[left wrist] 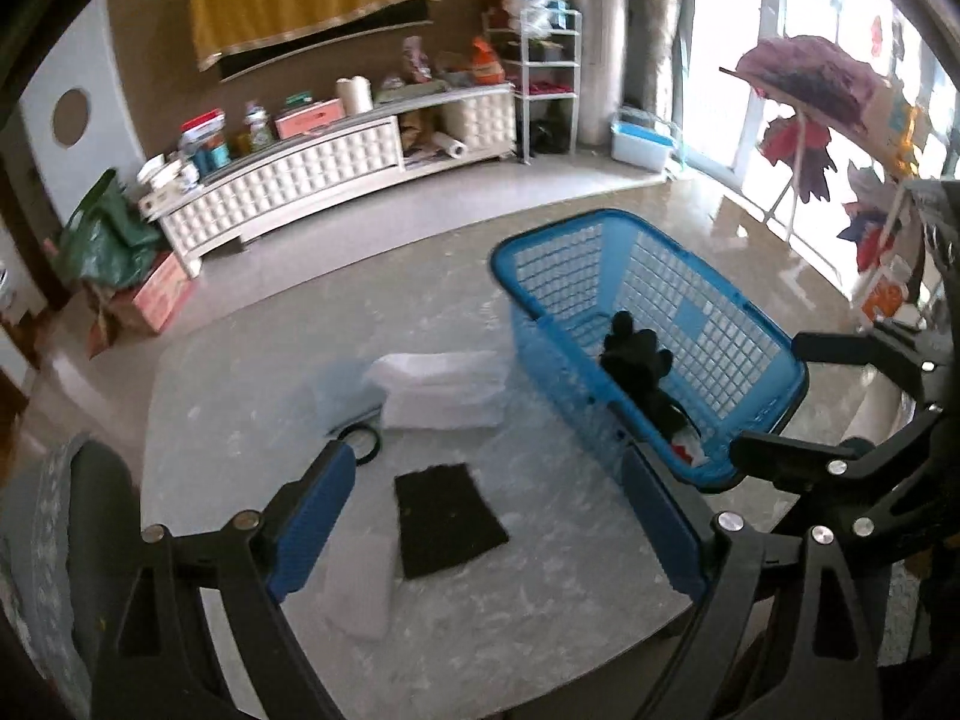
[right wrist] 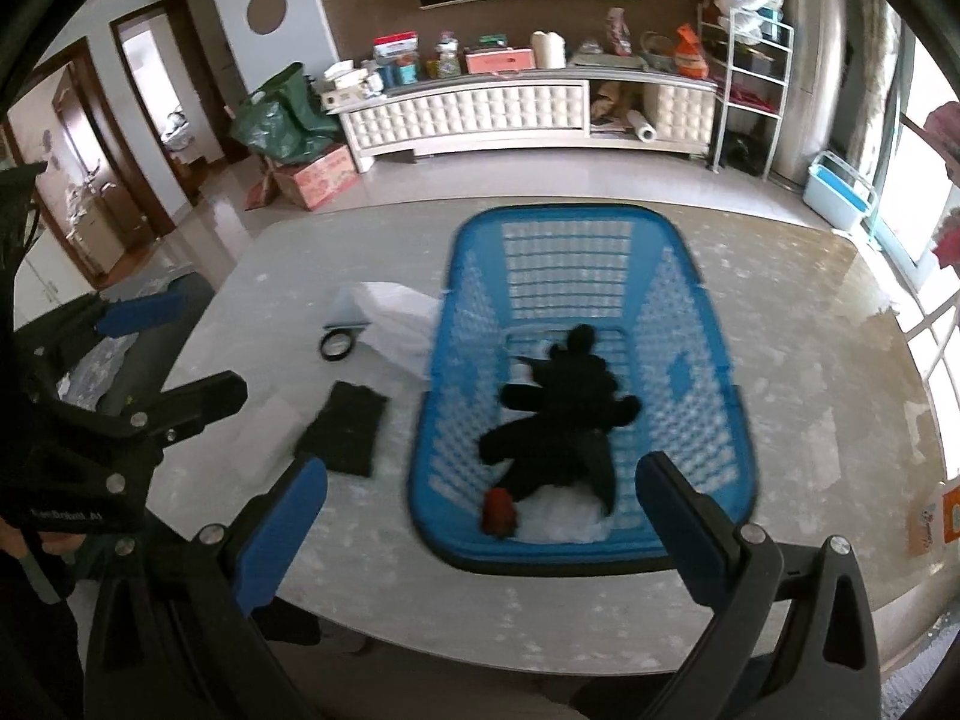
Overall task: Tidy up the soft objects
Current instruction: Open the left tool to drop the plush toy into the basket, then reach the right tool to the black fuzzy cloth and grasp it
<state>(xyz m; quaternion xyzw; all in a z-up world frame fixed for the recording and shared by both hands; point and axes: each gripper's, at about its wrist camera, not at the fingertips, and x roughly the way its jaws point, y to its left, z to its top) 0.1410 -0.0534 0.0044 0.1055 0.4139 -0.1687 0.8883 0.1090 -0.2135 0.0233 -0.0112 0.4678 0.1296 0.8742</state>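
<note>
So both grippers are hovering above the near end of the marble table point(right wrist: 810, 360), nothing in either one. Left gripper point(left wrist: 486, 516) has its blue pads spread wide, and the right gripper point(right wrist: 480, 516) is spread wide too, right over the near rim of the blue basket point(right wrist: 729, 372). Inside the basket there's a black plush toy point(right wrist: 564, 420) lying flat, with a small red thing point(right wrist: 498, 510) and something white at the near end. Left of the basket: a black cloth point(left wrist: 447, 519) flat on the table, then farther back a black tape ring point(right wrist: 337, 345) and a white bag point(left wrist: 441, 387) touching the basket's side.
</note>
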